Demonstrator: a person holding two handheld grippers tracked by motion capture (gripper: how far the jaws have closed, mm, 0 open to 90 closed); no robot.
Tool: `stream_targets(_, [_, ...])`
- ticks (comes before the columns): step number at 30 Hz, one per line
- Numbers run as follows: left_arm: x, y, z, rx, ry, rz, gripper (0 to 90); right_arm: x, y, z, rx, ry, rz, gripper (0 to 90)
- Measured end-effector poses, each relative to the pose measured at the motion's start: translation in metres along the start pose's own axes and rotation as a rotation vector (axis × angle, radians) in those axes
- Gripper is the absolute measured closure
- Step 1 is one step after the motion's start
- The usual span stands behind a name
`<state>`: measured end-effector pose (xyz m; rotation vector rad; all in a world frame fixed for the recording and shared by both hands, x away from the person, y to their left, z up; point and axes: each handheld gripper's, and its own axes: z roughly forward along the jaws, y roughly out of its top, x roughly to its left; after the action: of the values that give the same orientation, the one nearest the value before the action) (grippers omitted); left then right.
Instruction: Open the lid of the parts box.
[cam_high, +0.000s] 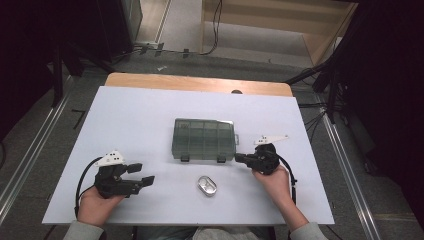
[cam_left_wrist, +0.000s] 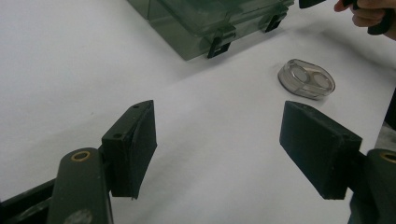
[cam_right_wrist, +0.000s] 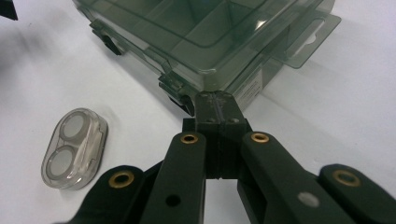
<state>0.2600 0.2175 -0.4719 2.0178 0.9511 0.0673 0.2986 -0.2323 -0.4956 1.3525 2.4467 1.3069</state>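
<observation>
While both hands wait at the near edge of the bench (cam_high: 125, 105), the left hand-held gripper (cam_high: 141, 175) hovers with jaws spread wide, nothing between them. Just beyond sits the small clear oval case (cam_high: 206, 185), untouched. Over on the right, the right hand-held gripper (cam_high: 239, 158) is clamped tight on nothing, tips right at the near right corner of the green compartment box (cam_high: 204, 138). Risky: a nudge there could skid the box away instead of popping a latch.
</observation>
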Motion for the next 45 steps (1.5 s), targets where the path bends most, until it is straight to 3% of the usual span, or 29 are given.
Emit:
stream_targets(40, [0.0, 0.0, 0.001, -0.001, -0.005, -0.005, 27.9, -0.01, 0.023, -0.001, -0.093, 0.023, -0.024, 87.7])
stream_targets(45, [0.0, 0.001, 0.002, -0.002, -0.002, -0.006, 27.9, -0.011, 0.027, -0.002, -0.093, 0.03, -0.004, 87.7])
